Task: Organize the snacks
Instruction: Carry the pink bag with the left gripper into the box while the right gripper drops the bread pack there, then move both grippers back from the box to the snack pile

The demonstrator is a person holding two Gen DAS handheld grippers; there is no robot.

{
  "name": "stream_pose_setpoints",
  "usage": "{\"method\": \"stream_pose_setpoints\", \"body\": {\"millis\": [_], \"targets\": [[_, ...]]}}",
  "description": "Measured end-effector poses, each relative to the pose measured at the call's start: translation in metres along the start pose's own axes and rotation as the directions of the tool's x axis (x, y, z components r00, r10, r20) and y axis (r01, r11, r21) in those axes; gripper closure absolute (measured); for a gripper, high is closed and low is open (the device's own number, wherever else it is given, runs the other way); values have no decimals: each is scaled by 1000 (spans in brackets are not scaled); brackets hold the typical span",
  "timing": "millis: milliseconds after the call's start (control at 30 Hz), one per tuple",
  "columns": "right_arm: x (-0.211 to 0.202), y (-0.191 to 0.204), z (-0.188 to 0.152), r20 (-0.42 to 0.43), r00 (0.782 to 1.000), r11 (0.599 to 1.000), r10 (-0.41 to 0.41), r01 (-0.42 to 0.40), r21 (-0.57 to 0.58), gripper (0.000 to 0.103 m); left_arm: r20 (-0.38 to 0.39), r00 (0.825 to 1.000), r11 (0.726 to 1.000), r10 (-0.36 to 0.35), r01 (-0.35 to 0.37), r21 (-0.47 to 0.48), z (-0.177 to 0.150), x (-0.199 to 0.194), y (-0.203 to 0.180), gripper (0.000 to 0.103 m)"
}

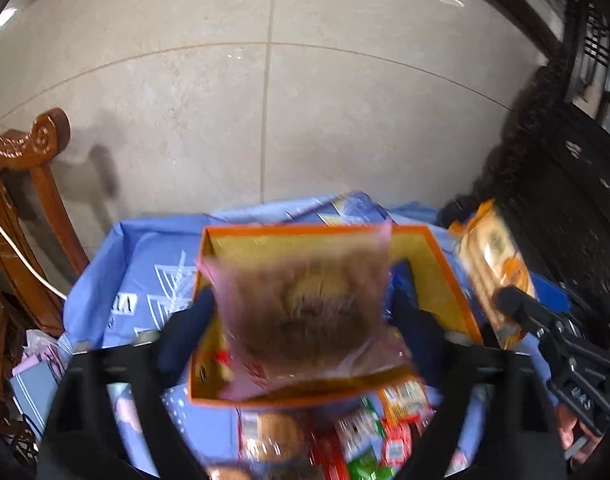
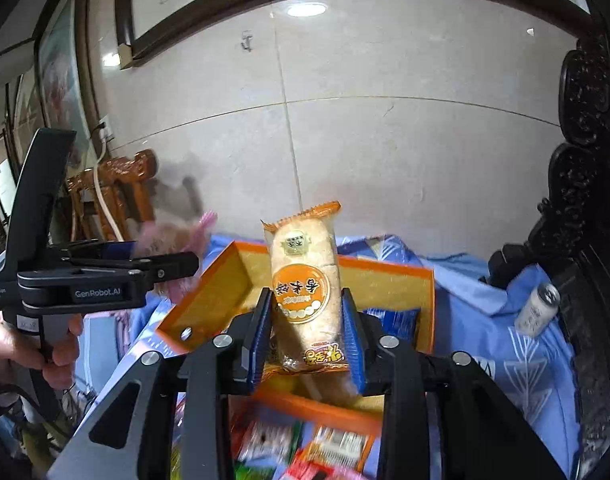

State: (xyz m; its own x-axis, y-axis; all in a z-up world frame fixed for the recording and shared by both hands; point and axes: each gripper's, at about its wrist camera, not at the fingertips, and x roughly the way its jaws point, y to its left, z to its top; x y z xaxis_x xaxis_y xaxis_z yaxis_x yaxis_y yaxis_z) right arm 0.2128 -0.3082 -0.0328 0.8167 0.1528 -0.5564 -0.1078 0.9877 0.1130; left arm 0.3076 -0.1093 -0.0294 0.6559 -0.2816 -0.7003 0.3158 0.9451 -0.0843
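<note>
Left wrist view: the left gripper (image 1: 305, 312) clamps a pink packet (image 1: 305, 304) holding a brown cake between its blue pads (image 1: 187, 332). The packet is blurred and hangs above the orange box (image 1: 451, 276), which lies open on a blue cloth (image 1: 145, 248). A blue pack (image 1: 403, 280) shows inside the box behind the packet, toward the right wall. In front of the box, loose snacks (image 1: 369, 436) in red, green and orange wrappers lie in a heap on the cloth. Right of the box, the right gripper (image 1: 513, 304) grips a bread pack (image 1: 495, 264) with an orange label. Left of the box stands a carved wooden chair (image 1: 29, 184); behind it rises a tiled wall (image 1: 265, 100).

Right wrist view: the right gripper (image 2: 307, 336) is clenched on the bread pack (image 2: 305, 292), which stands upright between the blue pads (image 2: 353, 340) over the near part of the box (image 2: 225, 276). The blue pack (image 2: 393, 322) lies in the box's right side. Left of the box, the left gripper (image 2: 161, 258), in a hand (image 2: 33, 356), holds the blurred pink packet (image 2: 177, 236) above the box's left wall. Snacks (image 2: 305, 448) lie in front of the box. Right of the box, well apart, a white can (image 2: 539, 310) leans on the cloth (image 2: 505, 344) against dark carved furniture (image 2: 585, 200).
</note>
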Motion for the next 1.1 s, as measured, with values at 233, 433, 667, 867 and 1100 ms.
{"method": "stream_pose_setpoints", "body": {"millis": [233, 433, 667, 867, 1100], "targets": [[11, -1, 2, 9, 1000, 999, -27, 26, 45, 6, -10, 999, 999, 50, -51, -16, 4, 10, 5, 4], [4, 9, -11, -14, 1000, 1000, -14, 14, 20, 6, -22, 999, 999, 45, -45, -16, -8, 2, 3, 4], [-14, 15, -26, -30, 999, 1000, -23, 23, 12, 6, -16, 1000, 1000, 18, -18, -1, -26, -21, -3, 4], [-29, 16, -52, -70, 997, 999, -34, 33, -7, 6, -12, 1000, 1000, 5, -5, -1, -58, -41, -6, 4], [-45, 15, -87, -117, 992, 999, -53, 53, 0, 6, -37, 999, 1000, -3, 3, -9, -103, -59, 1, 4]]}}
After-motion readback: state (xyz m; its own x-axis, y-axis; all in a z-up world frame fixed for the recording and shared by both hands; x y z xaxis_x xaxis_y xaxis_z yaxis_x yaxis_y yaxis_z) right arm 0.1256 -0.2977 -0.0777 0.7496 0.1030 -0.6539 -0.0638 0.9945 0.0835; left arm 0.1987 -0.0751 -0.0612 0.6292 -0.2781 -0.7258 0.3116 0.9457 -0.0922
